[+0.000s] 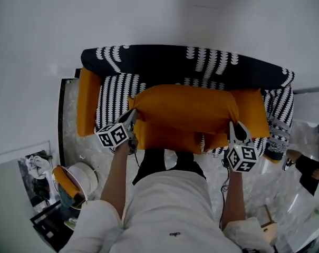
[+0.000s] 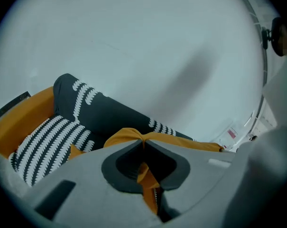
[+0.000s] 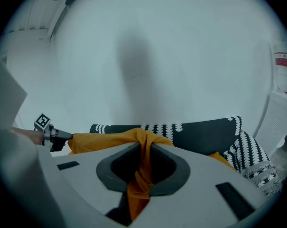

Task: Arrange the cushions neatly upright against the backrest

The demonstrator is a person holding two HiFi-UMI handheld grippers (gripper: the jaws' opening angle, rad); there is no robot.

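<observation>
1. Two closed grips hold the orange cushion at frame centre: left gripper pinches its left corner, right gripper its right.
2. Level both corners, then stand it upright against the backrest, upper centre.

Orange cushion, black-and-white patterned sofa

A large orange cushion, pinched at its left and right corners, hangs raised over the sofa; one striped cushion sits at the left end, a second striped cushion at the right.
</observation>
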